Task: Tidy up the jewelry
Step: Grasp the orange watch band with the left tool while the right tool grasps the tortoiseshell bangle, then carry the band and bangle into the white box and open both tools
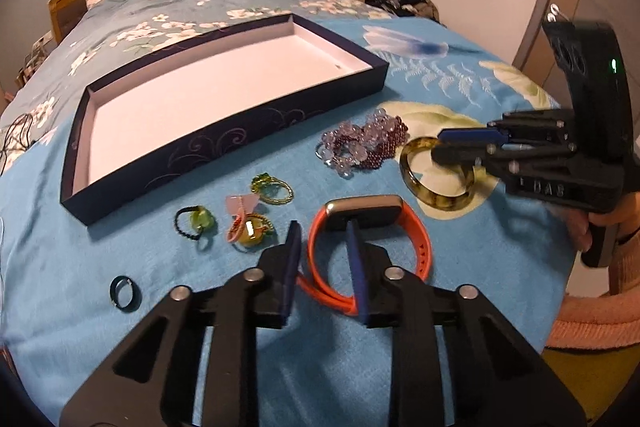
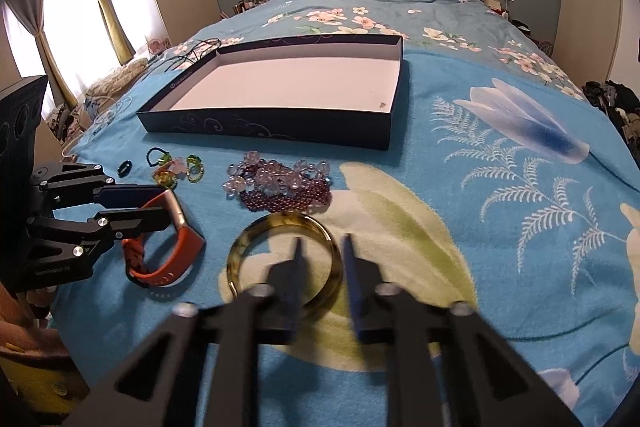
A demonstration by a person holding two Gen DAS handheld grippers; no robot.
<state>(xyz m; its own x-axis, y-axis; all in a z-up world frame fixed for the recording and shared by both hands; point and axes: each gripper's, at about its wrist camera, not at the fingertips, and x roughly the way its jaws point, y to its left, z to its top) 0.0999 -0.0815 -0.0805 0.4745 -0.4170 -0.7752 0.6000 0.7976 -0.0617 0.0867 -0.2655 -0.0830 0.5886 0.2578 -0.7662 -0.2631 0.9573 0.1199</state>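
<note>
Bedroom; blue floral bed [image 2: 500, 187]. Box [image 2: 280, 131], far: nearly bare, nothing sorted yet. Near, loose: beaded bracelets [image 2: 280, 183], rings [image 1: 240, 215]. Left tool [image 1: 324, 247], parted, straddles orange watch [image 1: 368, 247] strap. Right tool [image 2: 322, 255], parted, straddles amber bangle [image 2: 280, 267] rim.

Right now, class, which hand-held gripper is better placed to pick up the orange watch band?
Left. The left hand-held gripper is open and straddles the orange watch band; the right hand-held gripper is open over the amber bangle.
</note>
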